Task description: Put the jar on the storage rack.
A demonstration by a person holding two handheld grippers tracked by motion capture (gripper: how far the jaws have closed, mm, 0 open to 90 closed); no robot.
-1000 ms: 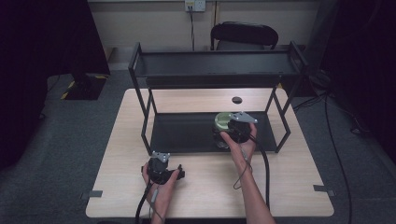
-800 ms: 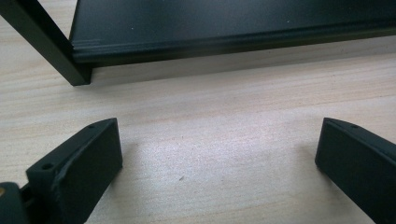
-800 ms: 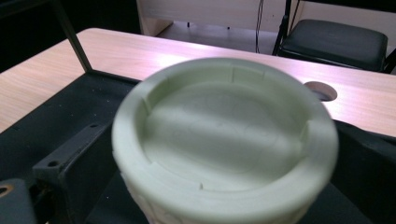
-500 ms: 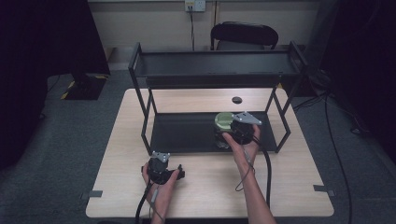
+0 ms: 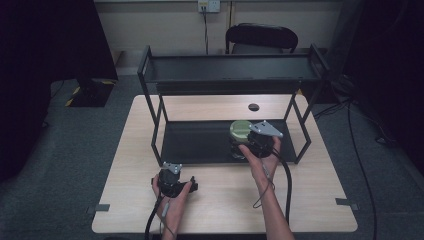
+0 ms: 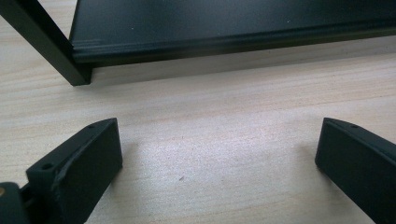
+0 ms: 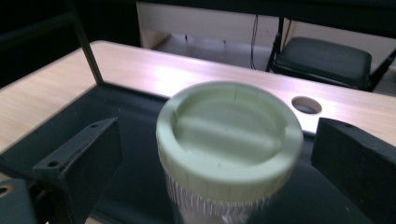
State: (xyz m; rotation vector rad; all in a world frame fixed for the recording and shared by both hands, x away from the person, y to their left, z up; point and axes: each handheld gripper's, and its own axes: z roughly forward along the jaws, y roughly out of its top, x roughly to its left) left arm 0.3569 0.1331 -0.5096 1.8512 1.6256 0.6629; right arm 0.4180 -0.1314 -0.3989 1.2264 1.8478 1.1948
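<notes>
right claw (image 7: pixel 215 172) wide, straddling clear ribbed jar with pale green lid (image 7: pixel 229 140), on black metal rack's lower shelf (image 7: pixel 135 112) | left claw (image 6: pixel 219 168) wide, empty over light wooden table (image 6: pixel 210 121)

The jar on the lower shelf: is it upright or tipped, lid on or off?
Upright, lid on. The jar stands on the lower shelf, its pale green lid level on top, between the right gripper's open jaws.

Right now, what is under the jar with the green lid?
The jar stands on the lower shelf of the black rack, between the open jaws of the right hand-held gripper. Its base is out of view, and the lid hides its contents.
</notes>
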